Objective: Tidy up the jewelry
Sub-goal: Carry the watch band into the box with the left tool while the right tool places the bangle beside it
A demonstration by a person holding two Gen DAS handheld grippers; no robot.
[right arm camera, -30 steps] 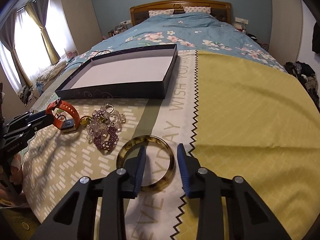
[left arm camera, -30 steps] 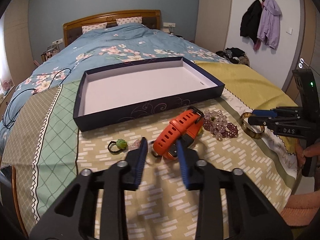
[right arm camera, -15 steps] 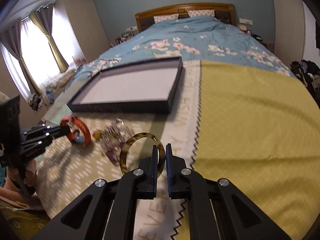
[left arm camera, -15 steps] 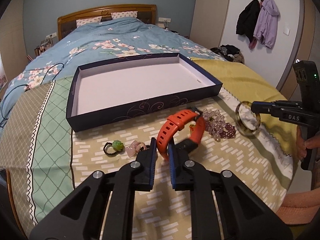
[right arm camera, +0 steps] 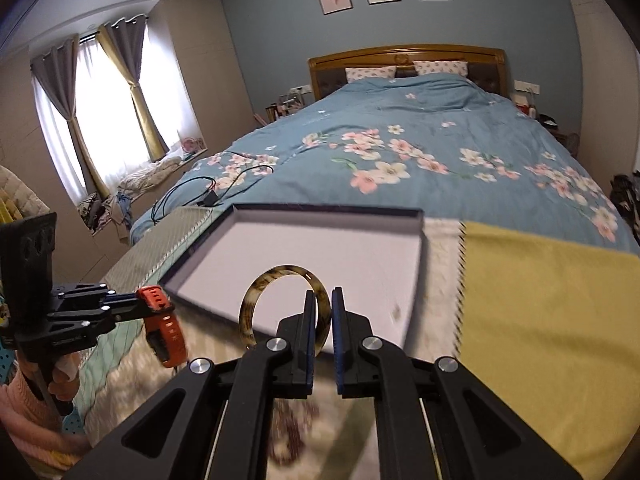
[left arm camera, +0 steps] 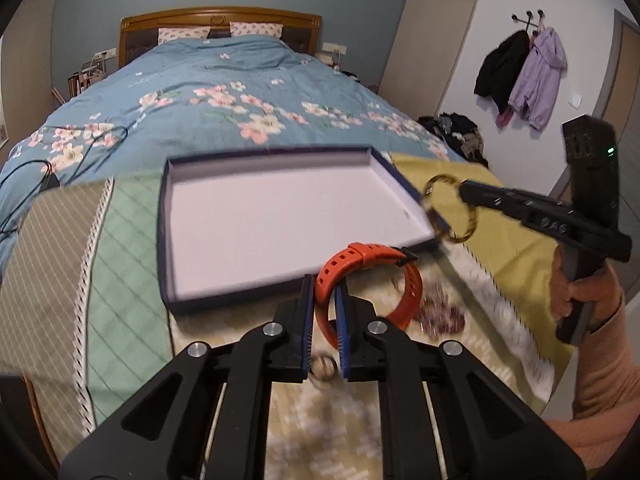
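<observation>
My left gripper [left arm camera: 324, 300] is shut on the strap of an orange watch [left arm camera: 372, 280] and holds it in the air just in front of the dark blue tray [left arm camera: 168, 240]. The watch also shows in the right wrist view [right arm camera: 164, 328]. My right gripper [right arm camera: 321, 312] is shut on a tortoiseshell bangle [right arm camera: 256, 300], lifted near the tray's near edge [right arm camera: 200, 304]. The bangle also shows in the left wrist view [left arm camera: 452, 208] at the tray's right corner. The tray's white inside holds nothing.
A purple bead bracelet [left arm camera: 440, 312] and a small ring [left arm camera: 322, 366] lie blurred on the patterned cloth [left arm camera: 120, 280] under the grippers. A yellow cloth [right arm camera: 540, 320] lies to the right. Black cables [right arm camera: 208, 188] lie on the blue floral duvet behind the tray.
Both grippers closed, the left on the orange watch and the right on the bangle, then lifted them off the cloth and moved toward the tray.
</observation>
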